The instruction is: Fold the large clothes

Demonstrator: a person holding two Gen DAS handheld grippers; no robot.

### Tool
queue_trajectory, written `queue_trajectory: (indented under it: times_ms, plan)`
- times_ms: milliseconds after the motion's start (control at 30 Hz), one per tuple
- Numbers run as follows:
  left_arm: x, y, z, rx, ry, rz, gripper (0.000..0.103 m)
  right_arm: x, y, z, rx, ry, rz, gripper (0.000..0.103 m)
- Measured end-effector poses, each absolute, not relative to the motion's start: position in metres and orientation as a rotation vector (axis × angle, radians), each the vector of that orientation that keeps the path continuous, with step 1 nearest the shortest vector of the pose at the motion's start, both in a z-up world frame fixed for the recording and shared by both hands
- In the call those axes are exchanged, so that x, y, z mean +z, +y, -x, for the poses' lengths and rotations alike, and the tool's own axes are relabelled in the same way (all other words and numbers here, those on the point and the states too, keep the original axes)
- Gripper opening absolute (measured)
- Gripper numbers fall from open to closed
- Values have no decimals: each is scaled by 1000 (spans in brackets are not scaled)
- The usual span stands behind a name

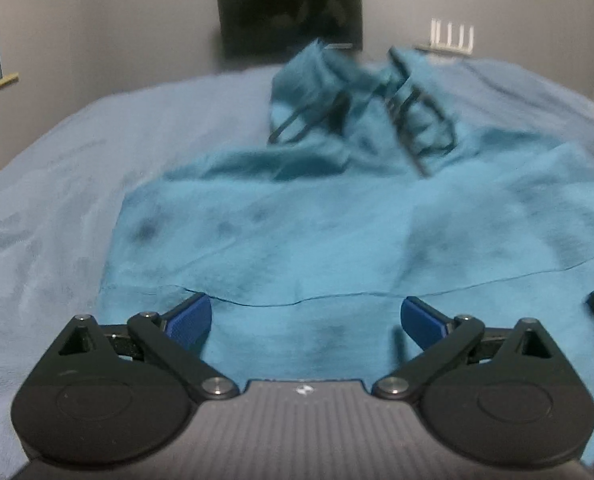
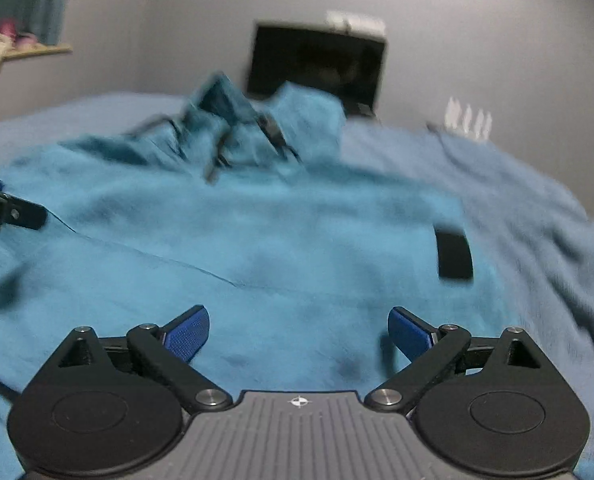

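The teal garment [image 1: 297,224] is lying spread on the bed [image 1: 57,184], its far end bunched (dark straps tangled there). Left gripper [image 1: 305,320] and right gripper [image 2: 299,330] are hovering released, holding nothing; folding is looking barely begun.

Right hand-held gripper [image 2: 299,332] is seen with jaws wide apart above the teal garment [image 2: 257,248], nothing clamped. Garment is spread on the blue-covered bed [image 2: 537,208]; a black patch [image 2: 454,254] is noted near its right edge.
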State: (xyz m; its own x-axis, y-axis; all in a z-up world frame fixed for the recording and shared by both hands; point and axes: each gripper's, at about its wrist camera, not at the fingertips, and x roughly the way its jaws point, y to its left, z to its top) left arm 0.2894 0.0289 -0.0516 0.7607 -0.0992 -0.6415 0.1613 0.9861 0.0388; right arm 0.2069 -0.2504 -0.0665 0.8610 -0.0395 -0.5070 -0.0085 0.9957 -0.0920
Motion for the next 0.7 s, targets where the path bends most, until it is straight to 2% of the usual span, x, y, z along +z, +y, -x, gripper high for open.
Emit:
queue_trajectory:
  times_ms: [67,367,700]
  plan:
    - [-61,36,-290,-167,698,-99,102,-65,-264,-211,-50,545,20,97]
    - [-78,21,-268,-120,610,-186,102,-68,-272,-205,-109,500,20,99]
    - [-82,24,-263,-169,645,-93,103,-17,-284,-212,-43,493,-212,88]
